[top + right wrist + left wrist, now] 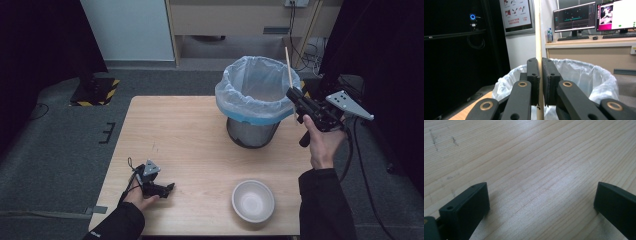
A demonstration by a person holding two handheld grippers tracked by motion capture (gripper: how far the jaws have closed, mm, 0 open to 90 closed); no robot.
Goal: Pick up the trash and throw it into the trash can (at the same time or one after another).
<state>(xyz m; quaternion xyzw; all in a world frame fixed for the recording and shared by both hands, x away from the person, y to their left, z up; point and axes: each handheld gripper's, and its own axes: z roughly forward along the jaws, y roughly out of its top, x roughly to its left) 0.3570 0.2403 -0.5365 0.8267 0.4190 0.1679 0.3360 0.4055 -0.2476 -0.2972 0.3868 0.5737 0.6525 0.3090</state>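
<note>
The right gripper (295,96) pinches a thin wooden stick (288,65) upright at the near right rim of the lined bin (250,107) in the high view; we judge release must come further over the opening. The white bowl (253,200) looks empty. The left gripper (162,189) rests on the surface (190,145).

Left gripper view: jaws spread, nothing between.

Right gripper view: fingers (534,75) clamp the stick, bin liner beyond; contents cannot be seen.

Bin (252,107) at table (175,130) rear right; bowl (253,200) in front of it.
</note>
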